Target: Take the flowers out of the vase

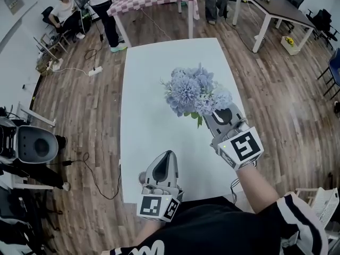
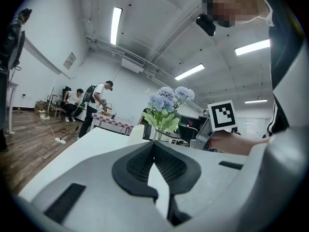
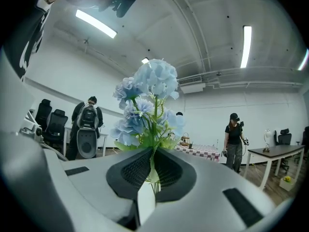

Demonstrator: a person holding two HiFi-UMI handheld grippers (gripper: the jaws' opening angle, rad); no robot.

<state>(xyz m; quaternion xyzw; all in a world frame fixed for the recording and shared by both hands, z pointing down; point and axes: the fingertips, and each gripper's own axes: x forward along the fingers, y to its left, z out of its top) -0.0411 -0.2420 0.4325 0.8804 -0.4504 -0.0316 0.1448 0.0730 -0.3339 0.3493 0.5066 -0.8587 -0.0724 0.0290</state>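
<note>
The flowers (image 3: 147, 105), pale blue clustered heads over green leaves, rise upright just beyond the right gripper's (image 3: 153, 153) jaws. These are clamped on the stems low down, probably so the bunch lifts out whole. The left gripper (image 2: 154, 146), jaws together and empty, hangs over the white counter (image 1: 154, 89), with the flowers ahead of it.

Left gripper (image 2: 154, 145) bottom centre, jaws together with nothing between them, white table (image 2: 91, 144) beyond, blue flowers (image 2: 166, 103) upright mid-frame just above the jaw tips, right gripper's marker cube (image 2: 222, 116) right of them, people (image 2: 96, 105) mid-left.
</note>
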